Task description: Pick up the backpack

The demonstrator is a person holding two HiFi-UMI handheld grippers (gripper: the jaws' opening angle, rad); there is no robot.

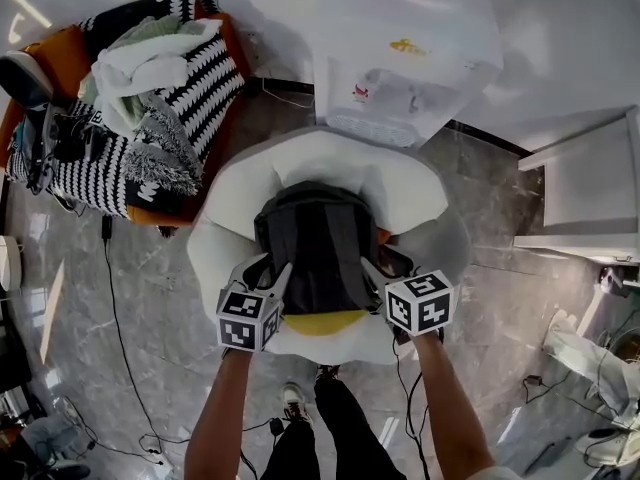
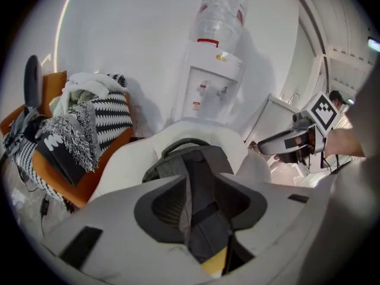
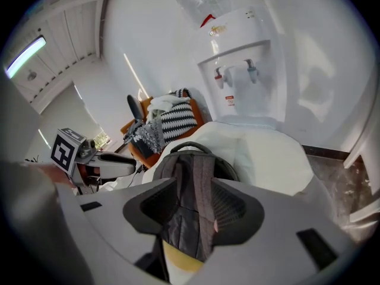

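A dark grey backpack (image 1: 315, 248) rests on a white round beanbag seat (image 1: 330, 163), with a yellow patch (image 1: 322, 321) showing at its near end. My left gripper (image 1: 272, 272) sits at the backpack's left side and my right gripper (image 1: 372, 266) at its right side. In the left gripper view, the left gripper (image 2: 199, 203) has its jaws apart around a shoulder strap (image 2: 200, 218) without pressing on it. The right gripper (image 3: 193, 209) likewise stands open astride a grey strap (image 3: 205, 218). The backpack's top handle (image 3: 191, 146) points toward the wall.
A white water dispenser (image 1: 400, 58) stands behind the seat. An orange chair (image 1: 60, 53) piled with black-and-white blankets (image 1: 190, 88) is at the left. Cables (image 1: 120, 348) trail over the grey tiled floor. A white shelf unit (image 1: 590, 188) stands at the right.
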